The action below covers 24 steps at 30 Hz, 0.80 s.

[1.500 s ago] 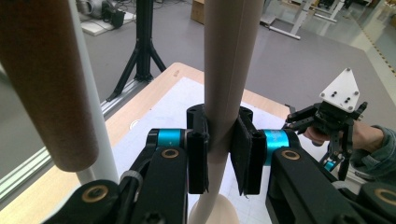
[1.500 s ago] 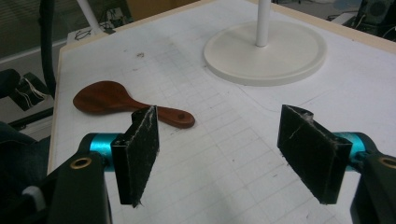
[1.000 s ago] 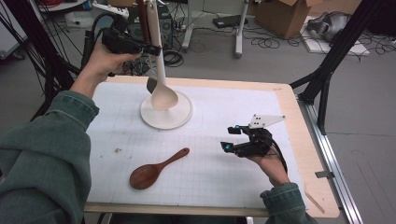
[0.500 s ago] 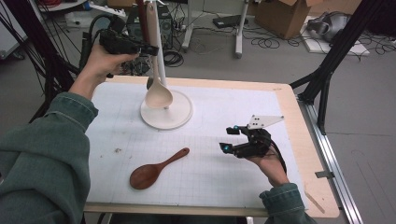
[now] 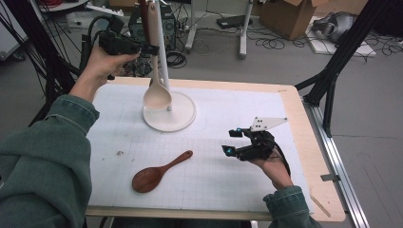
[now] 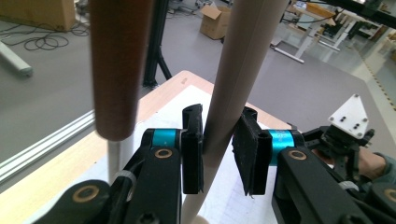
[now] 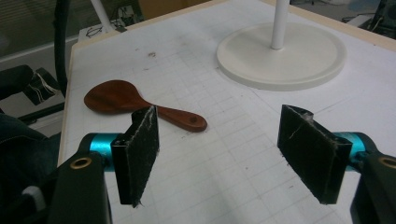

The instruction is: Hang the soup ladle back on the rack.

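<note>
A cream spoon point(image 5: 157, 92) hangs upright beside the pole of a white stand point(image 5: 183, 118), its bowl just above the round base. My left gripper point(image 5: 148, 48) is raised at the back left and shut on the spoon's handle point(image 6: 229, 93); both pads point(image 6: 192, 154) touch it. A brown handle point(image 6: 119, 65) hangs close beside it on the stand. A dark wooden spoon point(image 5: 159, 171) lies flat on the white mat point(image 5: 218, 185). My right gripper point(image 5: 230, 141) rests low at the right, open, jaws wide with nothing between them point(image 7: 217, 158), pointing toward the wooden spoon point(image 7: 140, 103).
The mat covers a wooden table point(image 5: 309, 142) with a metal rail point(image 5: 335, 161) along its right edge. Black frame legs point(image 5: 332, 61), cables and a cardboard box point(image 5: 285, 16) stand on the floor behind. The stand's base point(image 7: 280, 58) lies ahead of the right gripper.
The cream spoon's bowl has drifted slightly to the left over the stand's base. Both hands have stayed where they were.
</note>
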### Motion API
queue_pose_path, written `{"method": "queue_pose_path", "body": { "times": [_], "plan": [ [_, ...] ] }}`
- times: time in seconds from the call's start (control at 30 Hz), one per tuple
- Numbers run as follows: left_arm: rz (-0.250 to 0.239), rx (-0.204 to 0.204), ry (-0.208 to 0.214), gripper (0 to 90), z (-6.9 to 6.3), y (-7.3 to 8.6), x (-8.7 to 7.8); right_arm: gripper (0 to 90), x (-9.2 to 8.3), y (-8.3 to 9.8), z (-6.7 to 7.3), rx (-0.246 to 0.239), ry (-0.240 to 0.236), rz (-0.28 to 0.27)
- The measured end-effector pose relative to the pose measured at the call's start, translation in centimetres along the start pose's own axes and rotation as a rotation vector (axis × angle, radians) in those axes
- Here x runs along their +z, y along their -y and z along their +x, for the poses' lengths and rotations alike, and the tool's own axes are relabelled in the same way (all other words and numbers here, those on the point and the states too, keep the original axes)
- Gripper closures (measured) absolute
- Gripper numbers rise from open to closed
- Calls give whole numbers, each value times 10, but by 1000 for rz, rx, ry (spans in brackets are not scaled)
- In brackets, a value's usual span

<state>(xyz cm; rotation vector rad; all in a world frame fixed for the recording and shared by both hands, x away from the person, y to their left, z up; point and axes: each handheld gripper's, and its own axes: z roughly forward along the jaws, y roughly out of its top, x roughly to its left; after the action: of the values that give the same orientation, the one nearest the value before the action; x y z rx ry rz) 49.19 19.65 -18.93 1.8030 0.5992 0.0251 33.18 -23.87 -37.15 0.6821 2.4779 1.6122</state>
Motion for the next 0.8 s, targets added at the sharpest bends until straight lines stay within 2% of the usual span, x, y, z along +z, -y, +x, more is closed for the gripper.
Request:
{"method": "queue_pose_path", "body": {
  "times": [0.33, 0.57, 0.67, 0.8],
  "plan": [
    [1, 2, 22, 753, -1, -4, 3, 291, 1, 0, 0, -3, -6, 2],
    [-1, -34, 22, 737, 3, -2, 5, 291, 4, -1, 2, -6, -14, 2],
    [-10, -62, 25, 725, 6, 1, 5, 291, 3, -1, 1, -6, -10, 0],
    [-28, -75, 9, 704, 9, 4, 1, 291, 2, -1, 2, -4, -9, -5]
  ]
}}
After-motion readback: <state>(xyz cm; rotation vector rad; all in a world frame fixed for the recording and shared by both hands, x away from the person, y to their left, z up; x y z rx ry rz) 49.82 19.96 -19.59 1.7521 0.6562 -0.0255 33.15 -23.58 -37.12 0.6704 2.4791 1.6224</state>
